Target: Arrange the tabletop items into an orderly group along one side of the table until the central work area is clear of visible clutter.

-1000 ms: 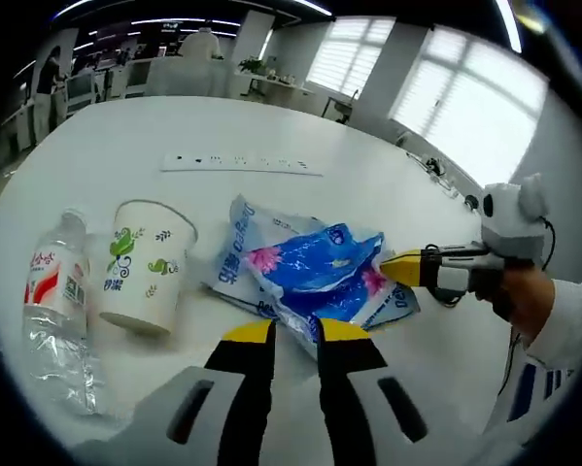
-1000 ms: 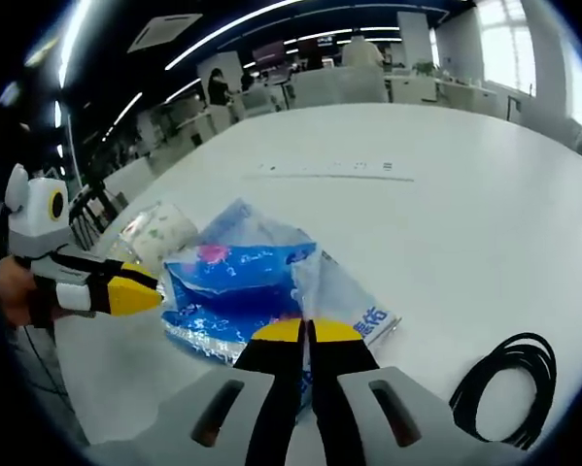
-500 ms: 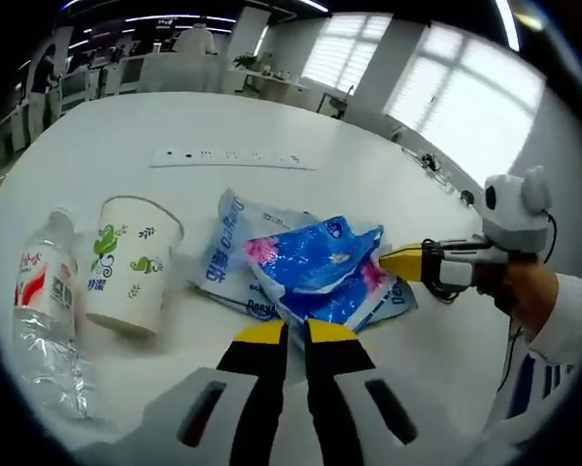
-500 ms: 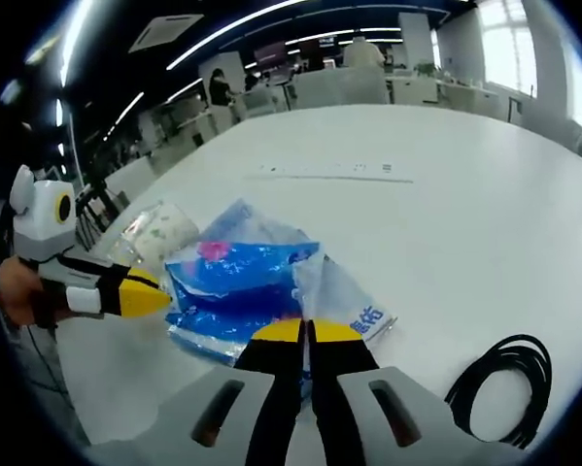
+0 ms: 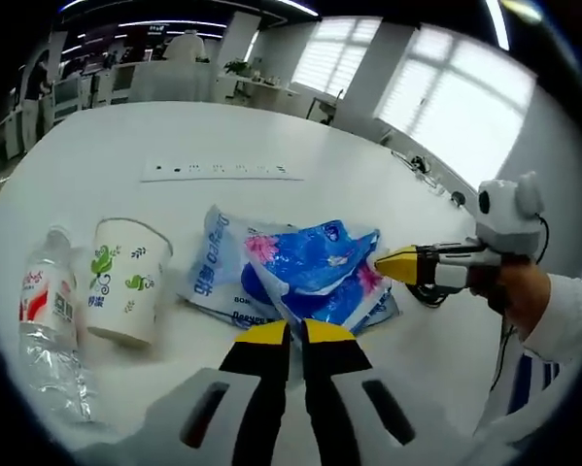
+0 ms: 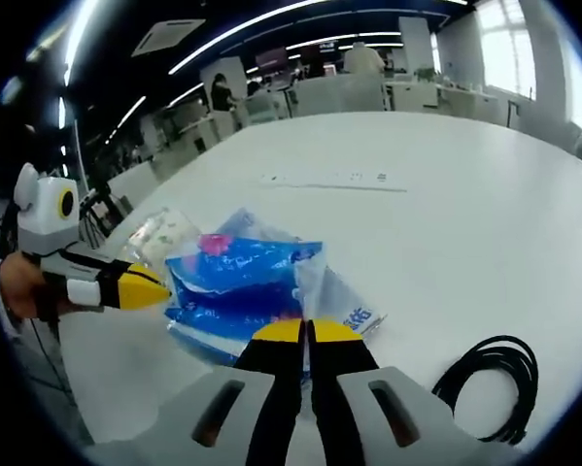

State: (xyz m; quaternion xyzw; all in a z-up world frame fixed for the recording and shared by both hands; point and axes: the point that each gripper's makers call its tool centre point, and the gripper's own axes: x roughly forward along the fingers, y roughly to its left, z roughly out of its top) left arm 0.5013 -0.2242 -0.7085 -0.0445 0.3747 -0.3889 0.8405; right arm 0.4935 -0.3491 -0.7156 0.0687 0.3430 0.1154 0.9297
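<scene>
Both grippers pinch the blue tissue packs [image 5: 310, 277] on the white table [image 5: 96, 155]: left gripper [image 5: 289, 332] and right gripper [image 6: 306, 330] seem closed on them. Paper cup [image 5: 125, 282] and water bottle [image 5: 48, 325] lie just beside.

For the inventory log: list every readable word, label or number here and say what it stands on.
Pale blue tissue pack: large blue print, too distorted to read.
Dark blue tissue pack: small white logo, illegible.
Paper cup: green leaf motif, small blurred text.
Water bottle: red and white label, characters unreadable.
</scene>
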